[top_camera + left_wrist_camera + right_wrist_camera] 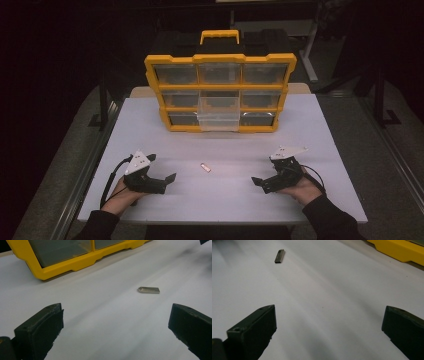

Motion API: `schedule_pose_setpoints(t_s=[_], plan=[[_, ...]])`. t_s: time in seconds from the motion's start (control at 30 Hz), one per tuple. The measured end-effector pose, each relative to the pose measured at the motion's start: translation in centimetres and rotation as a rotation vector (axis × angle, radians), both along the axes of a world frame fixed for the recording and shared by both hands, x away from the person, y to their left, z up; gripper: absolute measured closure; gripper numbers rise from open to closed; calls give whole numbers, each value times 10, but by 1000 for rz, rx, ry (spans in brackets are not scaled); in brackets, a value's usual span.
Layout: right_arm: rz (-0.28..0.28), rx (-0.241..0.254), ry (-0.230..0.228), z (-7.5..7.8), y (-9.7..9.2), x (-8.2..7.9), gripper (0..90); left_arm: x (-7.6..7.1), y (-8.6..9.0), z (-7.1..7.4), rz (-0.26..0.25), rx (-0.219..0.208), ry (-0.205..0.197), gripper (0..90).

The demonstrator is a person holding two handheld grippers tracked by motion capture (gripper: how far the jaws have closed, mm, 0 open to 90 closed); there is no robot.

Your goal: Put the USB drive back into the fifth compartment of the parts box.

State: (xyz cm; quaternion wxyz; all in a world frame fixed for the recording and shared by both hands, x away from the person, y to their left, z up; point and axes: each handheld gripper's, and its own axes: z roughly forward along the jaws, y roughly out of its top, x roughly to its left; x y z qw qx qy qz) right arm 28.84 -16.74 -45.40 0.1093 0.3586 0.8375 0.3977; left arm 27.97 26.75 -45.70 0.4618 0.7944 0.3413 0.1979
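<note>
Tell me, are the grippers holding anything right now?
Nothing is held. The left gripper and right gripper are both open, and the small flat silver metal stick lies on the white table between them.

The small stick looks like brushed metal — a dull silver sheen. The table is matt white and smooth. The organizer is glossy yellow plastic with clear plastic drawers — the gripper pads rough, matt black.

Room dim, dark around bright white table. Light from above; soft shadows under jaws. Jaw tips slightly blurred up close; surface beyond jaws sharp.
</note>
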Motion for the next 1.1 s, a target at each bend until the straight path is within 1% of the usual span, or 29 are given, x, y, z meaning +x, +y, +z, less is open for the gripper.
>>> schedule_pose_setpoints(t_s=[0.03, 0.13, 0.3, 0.5, 0.73, 0.87, 0.9, 1.1], plan=[[2, 8, 9, 1, 1, 1, 0, 0, 0, 0, 0, 0, 0, 0], [14, 8, 19, 1, 2, 2, 0, 0, 0, 1, -3, -8, -3, 0], [41, 17, 28, 6, 7, 5, 0, 0, 0, 2, -5, -14, -5, 0], [61, 29, 23, 13, 13, 8, 0, 1, 1, 3, -3, -27, -10, 0], [75, 35, 31, 17, 19, 14, 0, 1, 1, 4, -6, -27, -11, 0], [97, 40, 37, 20, 27, 19, 0, 1, 1, 5, -7, -29, -13, 0], [102, 35, 39, 20, 28, 19, 0, 1, 1, 5, -5, -32, -13, 0], [112, 37, 34, 23, 35, 24, 0, 1, -1, 4, -7, -37, -12, 0]])
